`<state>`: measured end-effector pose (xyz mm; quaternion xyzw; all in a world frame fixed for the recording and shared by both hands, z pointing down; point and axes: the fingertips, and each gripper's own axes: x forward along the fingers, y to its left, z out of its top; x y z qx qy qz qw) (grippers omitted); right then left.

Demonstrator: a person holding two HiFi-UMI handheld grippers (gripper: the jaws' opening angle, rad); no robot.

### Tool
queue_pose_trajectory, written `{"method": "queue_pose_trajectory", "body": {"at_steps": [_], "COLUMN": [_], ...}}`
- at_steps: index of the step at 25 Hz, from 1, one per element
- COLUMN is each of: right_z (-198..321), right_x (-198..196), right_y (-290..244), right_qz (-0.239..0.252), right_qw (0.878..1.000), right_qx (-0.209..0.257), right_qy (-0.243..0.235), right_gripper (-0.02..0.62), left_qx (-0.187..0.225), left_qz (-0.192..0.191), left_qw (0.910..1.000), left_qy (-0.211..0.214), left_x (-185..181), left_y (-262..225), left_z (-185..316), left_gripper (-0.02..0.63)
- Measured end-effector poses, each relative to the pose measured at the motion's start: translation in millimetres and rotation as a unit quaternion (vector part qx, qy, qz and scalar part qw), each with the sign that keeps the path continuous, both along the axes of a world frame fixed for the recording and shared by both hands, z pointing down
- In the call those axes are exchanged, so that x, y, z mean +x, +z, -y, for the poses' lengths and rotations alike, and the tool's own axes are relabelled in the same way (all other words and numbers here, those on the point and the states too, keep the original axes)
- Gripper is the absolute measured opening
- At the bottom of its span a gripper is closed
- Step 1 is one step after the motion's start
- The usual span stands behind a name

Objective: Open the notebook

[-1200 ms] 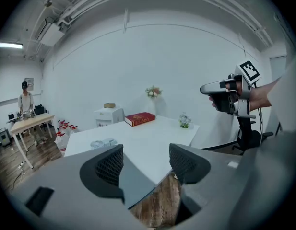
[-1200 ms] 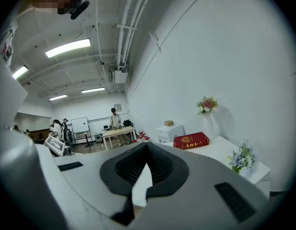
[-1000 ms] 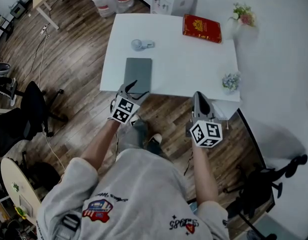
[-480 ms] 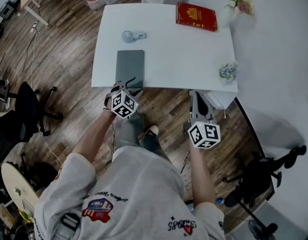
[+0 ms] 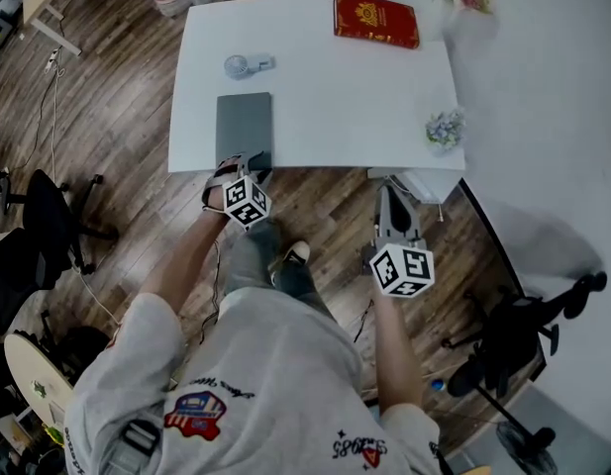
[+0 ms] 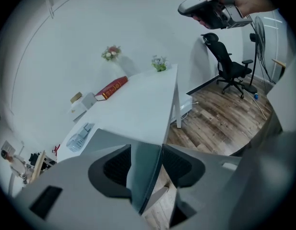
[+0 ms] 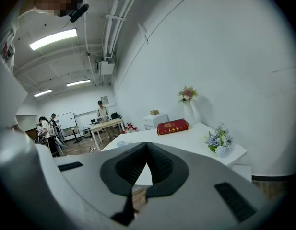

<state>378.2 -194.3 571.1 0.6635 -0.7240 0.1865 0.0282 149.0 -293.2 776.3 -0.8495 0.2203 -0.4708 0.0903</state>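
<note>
A grey closed notebook [image 5: 244, 127] lies near the front left edge of the white table [image 5: 355, 97]. My left gripper [image 5: 248, 162] is at the notebook's near edge. In the left gripper view the notebook [image 6: 145, 171] stands edge-on between the jaws of this gripper [image 6: 147, 150]; the jaws are closing, and a gap still shows beside one pad. My right gripper [image 5: 389, 196] hangs in front of the table over the floor. Its jaws are shut with nothing in them [image 7: 148, 146].
A red book [image 5: 376, 20] lies at the table's far side, a small grey fan [image 5: 248, 64] beyond the notebook. A pot of blue flowers [image 5: 444, 127] stands at the right edge. Office chairs [image 5: 38, 231] [image 5: 513, 349] flank the person on the wooden floor.
The left gripper has dropped and rolled onto the notebook's near edge, and its jaws have narrowed. The right gripper has sunk a little in front of the table.
</note>
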Motion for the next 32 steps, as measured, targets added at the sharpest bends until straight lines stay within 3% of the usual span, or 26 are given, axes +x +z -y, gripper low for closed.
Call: {"method": "queue_pose_trajectory", "body": {"at_steps": [7,11,19,24,32], "right_z": [-8.3,-7.4,-4.8,-4.1,-3.0], "right_x": [15.5,22.3,16.7,14.3,12.8], "right_y": [-2.2,-2.7,-3.4,-7.0,-14.9], "right_qz": [-0.002,-0.004,-0.003,-0.004,-0.011], "right_qw": [1.0,1.0,1.0,1.0,1.0], "right_qx": [-0.002,-0.001,0.0,0.003,0.007], "right_qy": [0.017,0.022,0.016,0.013,0.008], "right_gripper": [-0.008,-0.008,-0.008,-0.008,-0.008], "left_qx": [0.004,-0.01,-0.096,-0.155,-0.109], "left_qz": [0.026,0.01,-0.045,-0.085,-0.119], "left_qw": [0.9995,0.9999,0.9944,0.9839,0.9864], "left_qy": [0.015,0.007,-0.002,-0.022,-0.032], "left_x": [3.8,5.5,3.9,1.4,-0.2], "left_y": [12.4,14.6,10.8,5.5,-14.9], "left_z": [-3.5,-4.8,-5.4,-5.6,-3.4], "left_gripper": [0.163,0.114,0.085,0.04,0.019]}}
